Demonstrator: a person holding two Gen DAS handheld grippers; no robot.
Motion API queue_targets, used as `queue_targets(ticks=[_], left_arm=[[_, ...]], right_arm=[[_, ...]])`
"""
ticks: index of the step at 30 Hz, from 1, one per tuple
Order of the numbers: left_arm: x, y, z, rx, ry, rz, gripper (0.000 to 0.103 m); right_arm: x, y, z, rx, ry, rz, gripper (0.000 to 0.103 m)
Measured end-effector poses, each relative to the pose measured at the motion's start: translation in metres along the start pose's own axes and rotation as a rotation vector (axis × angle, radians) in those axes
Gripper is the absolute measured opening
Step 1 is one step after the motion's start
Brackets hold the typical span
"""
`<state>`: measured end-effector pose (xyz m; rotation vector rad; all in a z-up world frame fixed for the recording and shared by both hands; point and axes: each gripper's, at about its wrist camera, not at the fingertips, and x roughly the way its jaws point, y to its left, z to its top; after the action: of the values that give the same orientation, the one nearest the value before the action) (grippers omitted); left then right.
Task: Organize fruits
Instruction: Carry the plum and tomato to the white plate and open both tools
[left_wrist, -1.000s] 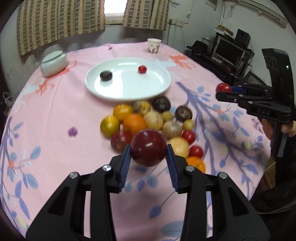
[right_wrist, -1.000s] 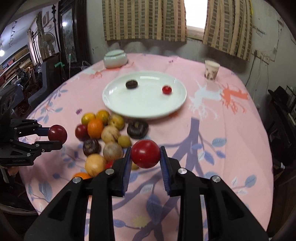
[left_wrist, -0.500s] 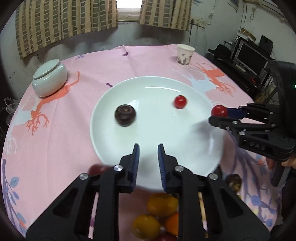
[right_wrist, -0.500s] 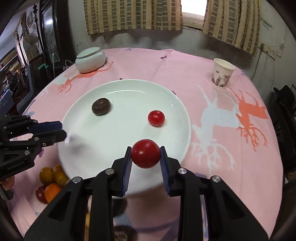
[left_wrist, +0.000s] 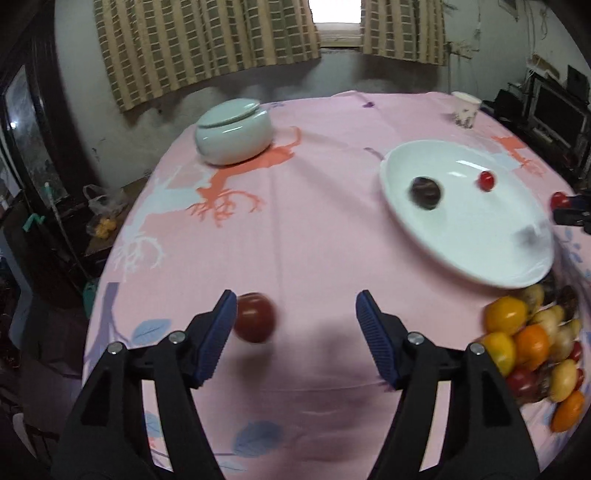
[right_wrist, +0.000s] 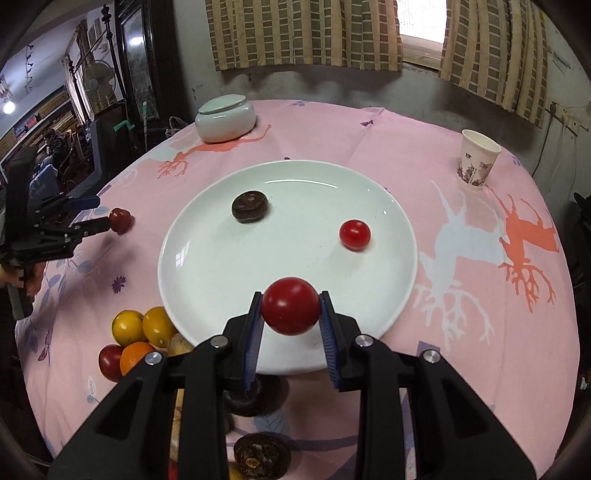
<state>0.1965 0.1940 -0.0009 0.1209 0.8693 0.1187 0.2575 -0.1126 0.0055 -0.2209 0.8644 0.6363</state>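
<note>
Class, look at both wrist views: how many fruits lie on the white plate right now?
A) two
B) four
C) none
A: only a dark fruit and a small red fruit lie on the white plate; the red fruit in the right gripper is held above it.

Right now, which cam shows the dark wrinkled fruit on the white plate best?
Right wrist view: the dark wrinkled fruit sits sharp and unobstructed near the middle of the round white plate, its dimpled top visible. The left wrist view shows the same fruit only as a motion-blurred dark blob toward the frame's right.
</note>
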Motion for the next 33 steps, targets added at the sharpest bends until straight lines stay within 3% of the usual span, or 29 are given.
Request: queue_targets(ticks=[3,6,10,12,14,16,20,23,24,25,27,33], left_arm=[[0.019,0.035,-0.013,-0.051,0.002,-0.034,0.070],[0.027,0.049,-0.017,-0.103,-0.008,-0.128,0.067],[0.030,0.023,-0.023,-0.006,0.008,-0.155,0.065],[0.036,0.011,-0.027,0.027,0.027,-0.157,0.054],[0.041,0.012,-0.027,-0.002,0.038,-0.190,0.043],[0.044,0.016,-0.024,-0.055,0.038,-0.217,0.041],[0.043,0.011,-0.019,-0.038,0.026,-0.210,0.042],[0.040,0.006,-0.016,-0.019,0.004,-0.199,0.056],[0.040,0.003,-0.015,-0.013,-0.002,-0.205,0.056],[0.041,0.001,-0.014,-0.004,0.006,-0.212,0.055],[0.046,-0.004,-0.014,0.015,0.027,-0.172,0.040],[0.038,-0.007,-0.014,-0.001,0.048,-0.168,0.039]], right_arm=[[-0.011,0.005,-0.006,0.003,-0.009,-0.013,0.030],[-0.019,0.008,-0.009,0.020,-0.020,-0.030,0.030],[-0.026,0.011,-0.013,0.047,-0.030,-0.033,0.030],[-0.027,0.012,-0.014,0.055,-0.030,-0.033,0.030],[-0.026,0.014,-0.015,0.052,-0.024,-0.034,0.030],[-0.025,0.015,-0.017,0.050,-0.018,-0.030,0.030],[-0.025,0.016,-0.021,0.049,-0.011,-0.023,0.030],[-0.022,0.014,-0.023,0.053,0.001,-0.023,0.030],[-0.021,0.014,-0.024,0.053,0.003,-0.022,0.030],[-0.021,0.015,-0.025,0.053,0.003,-0.021,0.030],[-0.022,0.016,-0.026,0.050,0.001,-0.016,0.030],[-0.026,0.017,-0.025,0.043,-0.009,-0.018,0.030]])
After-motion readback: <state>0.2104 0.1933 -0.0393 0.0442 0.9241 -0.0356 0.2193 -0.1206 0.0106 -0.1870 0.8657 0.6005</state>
